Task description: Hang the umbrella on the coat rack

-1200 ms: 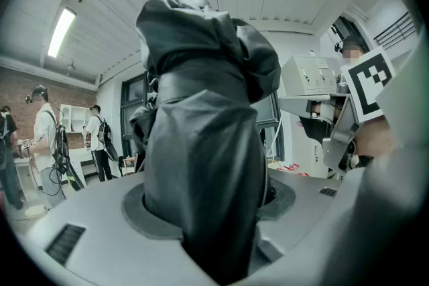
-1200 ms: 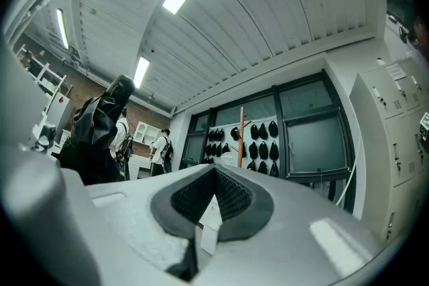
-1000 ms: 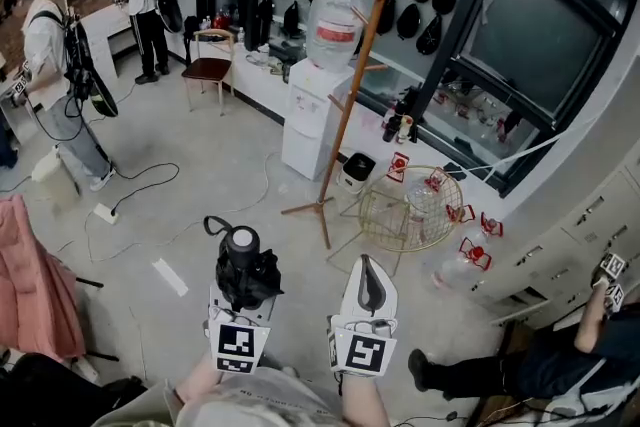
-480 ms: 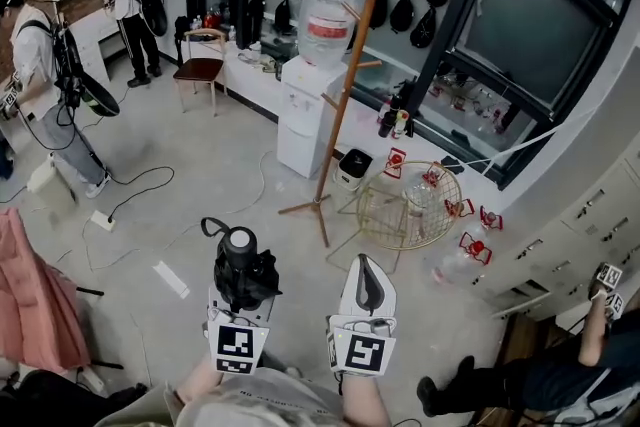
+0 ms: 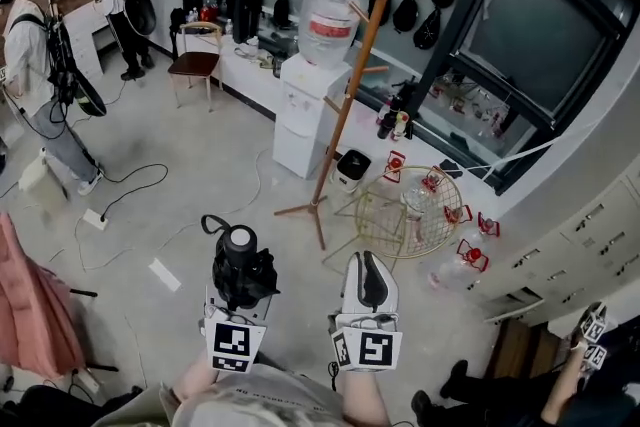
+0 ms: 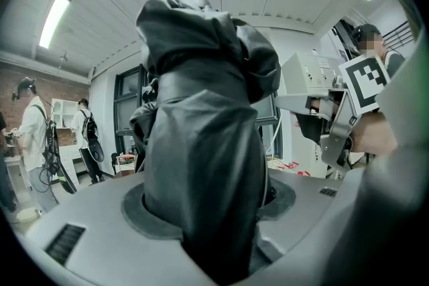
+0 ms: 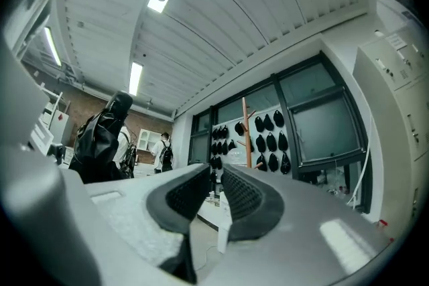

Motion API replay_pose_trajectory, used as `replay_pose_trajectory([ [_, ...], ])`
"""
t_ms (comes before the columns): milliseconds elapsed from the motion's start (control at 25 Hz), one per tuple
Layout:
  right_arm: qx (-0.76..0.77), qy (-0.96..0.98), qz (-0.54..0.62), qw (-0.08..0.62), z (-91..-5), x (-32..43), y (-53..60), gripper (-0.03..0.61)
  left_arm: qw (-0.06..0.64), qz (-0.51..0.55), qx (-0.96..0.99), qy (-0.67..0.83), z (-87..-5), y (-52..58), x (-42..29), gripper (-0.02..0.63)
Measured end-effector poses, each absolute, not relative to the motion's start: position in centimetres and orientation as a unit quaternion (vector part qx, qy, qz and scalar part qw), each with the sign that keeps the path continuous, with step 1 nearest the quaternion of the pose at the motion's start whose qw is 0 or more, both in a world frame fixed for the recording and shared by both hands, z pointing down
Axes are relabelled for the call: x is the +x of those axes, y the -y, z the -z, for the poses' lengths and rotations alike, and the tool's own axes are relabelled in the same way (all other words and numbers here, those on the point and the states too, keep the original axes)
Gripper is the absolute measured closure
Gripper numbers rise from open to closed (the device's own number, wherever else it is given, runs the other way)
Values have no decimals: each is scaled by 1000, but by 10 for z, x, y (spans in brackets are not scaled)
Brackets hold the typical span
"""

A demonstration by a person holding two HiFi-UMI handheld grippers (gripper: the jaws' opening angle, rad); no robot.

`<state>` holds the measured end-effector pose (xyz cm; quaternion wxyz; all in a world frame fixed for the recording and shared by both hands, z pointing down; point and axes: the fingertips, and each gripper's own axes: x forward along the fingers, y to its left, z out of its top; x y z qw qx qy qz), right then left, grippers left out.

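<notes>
A folded black umbrella [image 5: 240,263] stands upright in my left gripper [image 5: 240,293], which is shut on its lower part. In the left gripper view the umbrella [image 6: 201,137] fills the space between the left gripper's [image 6: 209,205] jaws. My right gripper [image 5: 371,281] is beside it on the right. Its jaws are opening, with a narrow slit and nothing between them in the right gripper view [image 7: 216,192]. The wooden coat rack [image 5: 352,80] stands ahead on the floor, well beyond both grippers. It also shows as the coat rack [image 7: 247,134] in front of the hat wall, with the umbrella [image 7: 100,140] at the left.
A water dispenser [image 5: 308,110] stands just left of the rack. A gold wire table [image 5: 410,210] stands right of its base. Two people [image 5: 45,75] work at far left, near a chair [image 5: 196,63]. A cable [image 5: 130,190] lies on the floor. A pink garment [image 5: 30,315] hangs at lower left.
Both grippers have edged forward toward the rack with the umbrella still held. The right gripper has rolled slightly and its jaws have parted a little. The people at left have shifted.
</notes>
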<state>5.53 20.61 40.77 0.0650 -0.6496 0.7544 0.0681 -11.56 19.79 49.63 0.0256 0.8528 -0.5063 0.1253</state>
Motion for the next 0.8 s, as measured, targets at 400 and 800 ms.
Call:
replay_pose_trajectory([
  [400,-636,-768,-52,54,-410,28,-151,319,33,-130,859,495,-497,-147,-138,350],
  [800,-643,-762,-54,51,-411,-15,-78,319,21,-129,872,472,-495,-75,-182,350],
])
